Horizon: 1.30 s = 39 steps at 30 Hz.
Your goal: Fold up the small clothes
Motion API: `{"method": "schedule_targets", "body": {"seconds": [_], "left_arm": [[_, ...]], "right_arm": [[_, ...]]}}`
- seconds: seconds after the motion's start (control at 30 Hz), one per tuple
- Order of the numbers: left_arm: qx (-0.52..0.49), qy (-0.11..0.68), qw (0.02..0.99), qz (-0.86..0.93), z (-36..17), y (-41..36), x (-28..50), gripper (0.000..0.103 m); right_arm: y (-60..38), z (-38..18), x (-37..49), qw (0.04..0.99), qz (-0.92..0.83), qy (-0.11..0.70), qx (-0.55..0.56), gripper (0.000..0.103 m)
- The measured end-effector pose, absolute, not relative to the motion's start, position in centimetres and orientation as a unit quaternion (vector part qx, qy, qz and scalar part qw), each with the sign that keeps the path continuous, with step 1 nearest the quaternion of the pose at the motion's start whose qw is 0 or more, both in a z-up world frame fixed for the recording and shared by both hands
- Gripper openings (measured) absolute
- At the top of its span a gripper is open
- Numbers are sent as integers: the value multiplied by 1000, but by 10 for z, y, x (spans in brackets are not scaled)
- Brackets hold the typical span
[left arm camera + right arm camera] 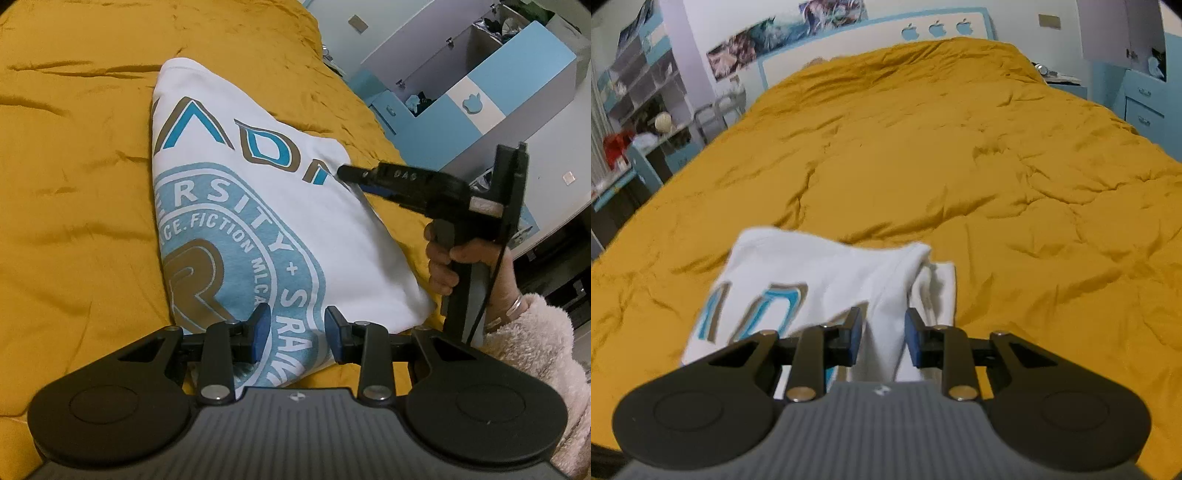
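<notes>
A white T-shirt (236, 206) with blue and gold print lies partly folded on the mustard bedcover (74, 184). My left gripper (297, 334) is open just above the shirt's near edge, holding nothing. My right gripper (345, 171) reaches in from the right, its tips at the shirt's right edge. In the right wrist view the shirt (820, 273) lies bunched under my right gripper (882, 338), whose jaws stand apart over a raised fold of white cloth.
The bedcover (923, 166) is wrinkled and spreads far ahead. A blue and white cabinet (480, 85) stands past the bed's right side. Shelves and a desk (639, 122) stand on the bed's left. A headboard (871, 37) is at the far end.
</notes>
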<state>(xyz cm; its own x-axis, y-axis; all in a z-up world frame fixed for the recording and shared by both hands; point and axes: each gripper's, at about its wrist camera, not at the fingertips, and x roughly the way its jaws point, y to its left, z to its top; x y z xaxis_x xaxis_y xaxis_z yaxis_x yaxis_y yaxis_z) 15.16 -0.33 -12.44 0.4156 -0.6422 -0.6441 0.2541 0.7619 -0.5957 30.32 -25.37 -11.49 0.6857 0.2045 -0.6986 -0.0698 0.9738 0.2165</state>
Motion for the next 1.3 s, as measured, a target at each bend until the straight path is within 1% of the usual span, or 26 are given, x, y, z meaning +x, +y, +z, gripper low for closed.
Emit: {"method": "schedule_targets", "body": {"seconds": [0.13,0.17,0.2,0.23,0.33,0.4,0.53,0.6,0.63,0.67,0.7,0.73,0.83,0.97,1.1,1.13,1.17,1.2,1.3], "left_arm": [[-207,465,815,-278,-124,-3,152,43],[-208,465,814,-278,-125,-4,152,43],[-208,465,814,-279,-125,-3,153,43],[-209,465,814,-278,-125,-3,153,43],[-215,465,813,-276,-123,-3,151,43],[-211,462,815,-278,-121,-4,149,43],[-190,456,823,-279,-121,-10,144,43],[-187,458,823,-280,-121,-9,145,43],[-189,460,822,-278,-122,-8,145,43],[-190,461,821,-279,-122,-7,147,43],[-191,463,820,-279,-121,-8,148,43],[-193,464,818,-278,-122,-8,149,43],[-196,463,818,-278,-121,-9,149,43],[-201,461,818,-279,-120,-6,148,43],[-207,464,817,-273,-120,-5,148,43],[-205,464,818,-270,-119,-5,147,43],[-203,464,819,-268,-118,-6,146,43],[-200,465,820,-267,-117,-7,145,43],[-192,462,825,-263,-114,-7,136,43]], "right_arm": [[-255,-125,312,906,86,400,107,22],[-255,-127,316,905,85,400,114,20],[-255,-127,318,906,83,397,123,8],[-257,-124,318,906,84,393,134,5],[-260,-109,312,919,73,362,138,1],[-266,-105,310,920,67,356,148,0],[-271,-138,322,900,69,405,147,1],[-278,-145,321,896,76,403,170,1],[-283,-142,317,895,80,396,188,3],[-288,-136,311,895,89,388,203,7],[-291,-128,303,896,97,380,210,15],[-294,-120,292,898,112,370,211,19],[-298,-97,248,903,161,353,182,20],[-293,-85,191,906,205,358,96,21],[-295,-92,163,901,222,368,57,31],[-294,-96,163,899,218,376,53,31],[-292,-102,163,897,212,386,46,29],[-290,-105,163,897,206,391,32,1],[-287,-99,159,907,203,369,12,0]]}}
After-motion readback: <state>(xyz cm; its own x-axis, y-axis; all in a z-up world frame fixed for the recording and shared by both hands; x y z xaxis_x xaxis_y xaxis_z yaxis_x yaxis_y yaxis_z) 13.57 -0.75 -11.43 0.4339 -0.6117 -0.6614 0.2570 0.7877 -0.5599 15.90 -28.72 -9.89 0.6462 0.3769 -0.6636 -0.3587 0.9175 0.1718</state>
